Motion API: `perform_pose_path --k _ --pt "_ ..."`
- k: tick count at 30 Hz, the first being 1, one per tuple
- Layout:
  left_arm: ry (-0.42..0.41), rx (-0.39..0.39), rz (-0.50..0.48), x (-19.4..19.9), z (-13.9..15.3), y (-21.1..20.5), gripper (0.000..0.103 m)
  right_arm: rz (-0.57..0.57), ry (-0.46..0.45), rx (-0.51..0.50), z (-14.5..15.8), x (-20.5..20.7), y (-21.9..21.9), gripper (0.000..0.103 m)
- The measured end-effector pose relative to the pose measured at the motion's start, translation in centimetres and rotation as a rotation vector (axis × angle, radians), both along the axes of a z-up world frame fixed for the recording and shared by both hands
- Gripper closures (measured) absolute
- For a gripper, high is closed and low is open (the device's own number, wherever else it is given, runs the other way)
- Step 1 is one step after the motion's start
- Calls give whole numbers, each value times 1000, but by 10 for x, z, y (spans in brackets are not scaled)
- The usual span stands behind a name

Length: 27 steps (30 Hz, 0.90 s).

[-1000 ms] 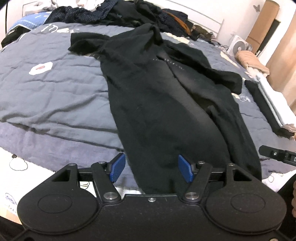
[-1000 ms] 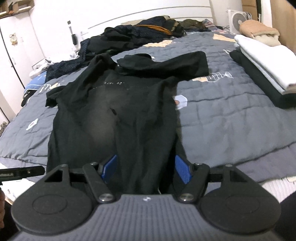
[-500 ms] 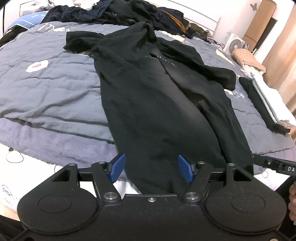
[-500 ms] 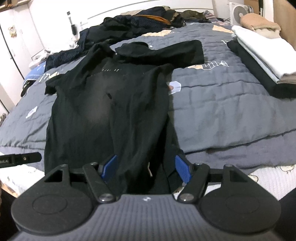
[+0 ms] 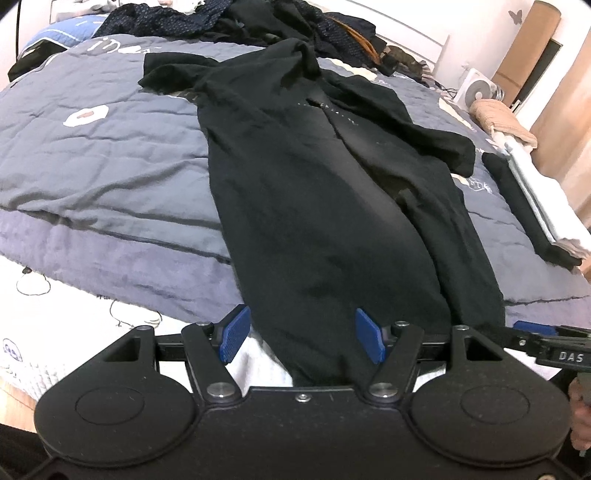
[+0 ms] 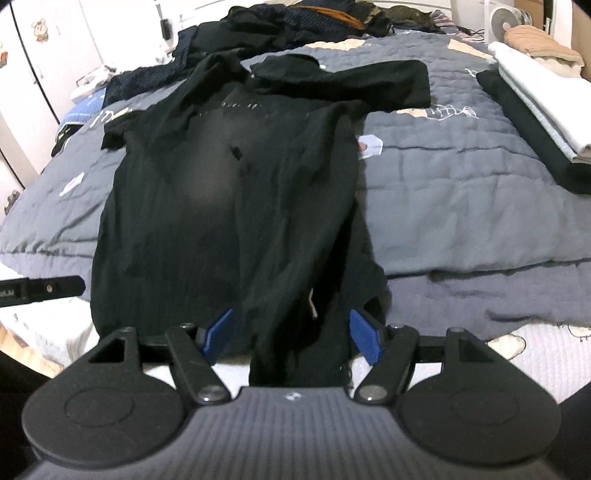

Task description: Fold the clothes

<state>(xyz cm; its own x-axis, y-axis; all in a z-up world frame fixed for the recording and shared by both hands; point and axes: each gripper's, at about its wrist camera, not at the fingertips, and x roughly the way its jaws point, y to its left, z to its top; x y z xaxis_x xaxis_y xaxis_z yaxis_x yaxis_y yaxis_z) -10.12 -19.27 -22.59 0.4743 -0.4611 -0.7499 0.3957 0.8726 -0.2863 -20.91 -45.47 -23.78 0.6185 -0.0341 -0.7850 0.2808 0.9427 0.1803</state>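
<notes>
A black short-sleeved shirt (image 5: 314,184) lies flat and lengthwise on the grey quilt (image 5: 92,166), collar far, sleeves spread, hem hanging over the near bed edge. My left gripper (image 5: 301,332) is open, its blue pads wide apart on either side of the hem's left part, not pressing it. My right gripper (image 6: 291,332) is open too, with a bunched stretch of the shirt (image 6: 229,192) hem between its pads. Each gripper's finger shows at the edge of the other's view.
A stack of folded clothes (image 6: 535,92), black under white, lies on the right side of the bed. A heap of dark unfolded clothes (image 5: 258,18) sits at the headboard. A small fan (image 5: 476,88) stands beyond. White mattress edge (image 5: 74,325) shows below the quilt.
Both views have shifted a little over the hem. The right gripper has tilted, and white mattress now shows beside the cloth between its pads. Both jaws stay equally wide.
</notes>
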Motion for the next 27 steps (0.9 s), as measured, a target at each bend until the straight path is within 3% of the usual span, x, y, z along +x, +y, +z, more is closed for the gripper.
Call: perform_pose_path --k 14,16,17,18,21,27 --pt "33 -6 68 -12 -14 17 40 17 32 -14 -16 3 9 36" --pt "30 -20 69 -13 -13 19 40 18 31 -10 -18 3 10 42" --pt "29 -20 69 -13 -13 19 40 17 31 -12 -19 3 10 54" --pt "28 -20 69 -13 -13 19 40 15 31 -3 -19 3 9 72" --pt "24 -26 67 -13 -12 19 40 7 29 27 -18 3 7 92" --pt "39 -23 62 -9 -14 14 40 -25 -11 50 -12 -2 0 98"
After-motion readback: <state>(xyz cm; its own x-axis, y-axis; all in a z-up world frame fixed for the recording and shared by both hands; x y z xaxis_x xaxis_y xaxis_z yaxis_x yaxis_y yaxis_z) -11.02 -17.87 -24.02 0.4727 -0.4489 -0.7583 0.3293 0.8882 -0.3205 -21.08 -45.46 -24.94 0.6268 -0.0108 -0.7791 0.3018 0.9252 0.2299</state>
